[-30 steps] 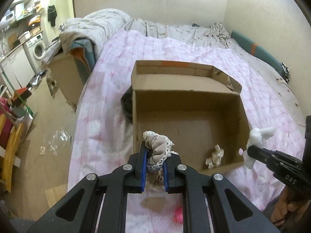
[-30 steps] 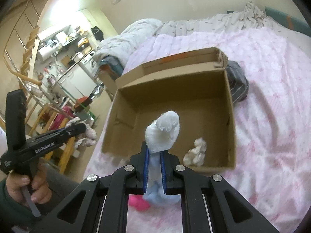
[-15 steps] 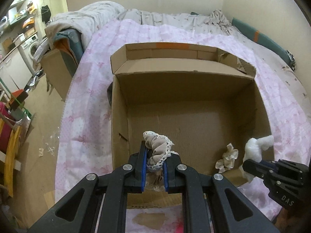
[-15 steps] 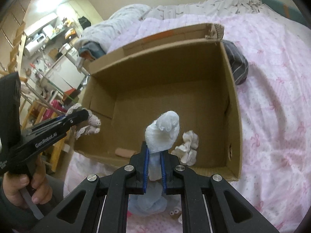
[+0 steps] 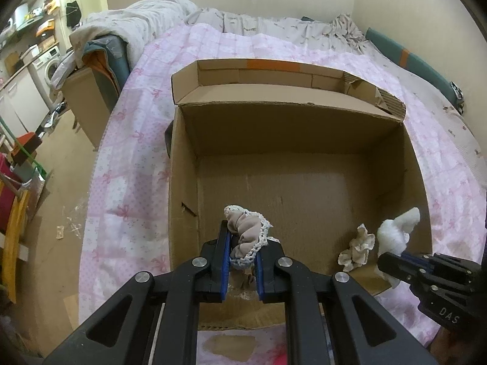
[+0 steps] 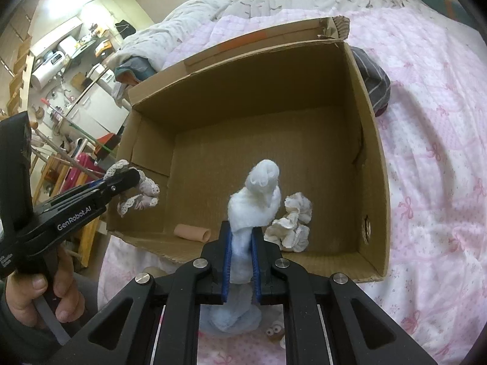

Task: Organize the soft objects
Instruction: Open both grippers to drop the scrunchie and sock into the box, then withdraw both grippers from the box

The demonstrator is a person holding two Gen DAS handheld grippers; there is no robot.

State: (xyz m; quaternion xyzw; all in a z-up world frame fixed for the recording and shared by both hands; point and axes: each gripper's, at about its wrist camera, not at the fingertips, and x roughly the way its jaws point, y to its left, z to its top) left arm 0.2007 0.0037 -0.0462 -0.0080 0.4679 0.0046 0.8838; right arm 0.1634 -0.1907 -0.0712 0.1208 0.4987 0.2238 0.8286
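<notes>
The left claw (image 5: 242, 254) is clenching a beige lace-trimmed cloth (image 5: 246, 232), and the right claw (image 6: 240, 255) is gripping a white fluffy toy (image 6: 258, 200) — both loads pinched tight between the blue pads. What's just changed: a second ago both claws were hanging back from the cardboard box (image 5: 182, 182), and now they have dropped in close, so the box is filling both views and each soft thing is hovering just over its near edge. That's looking like the drop-off is coming; nothing is being let go yet.

Inside, a crumpled cream cloth (image 6: 292, 222) is already lying on the box floor near the front right, just beside the white toy's line, and a small peach roll (image 6: 191, 232) is sitting by the front wall on the left. The far half of the box is lying bare, so there's room. Watch the front wall, though: both loads are dangling below the pads and could be snagging on that rim. The box is resting on the pink bed (image 5: 134, 158), with a dark striped bundle (image 6: 374, 85) tucked behind its far corner.
</notes>
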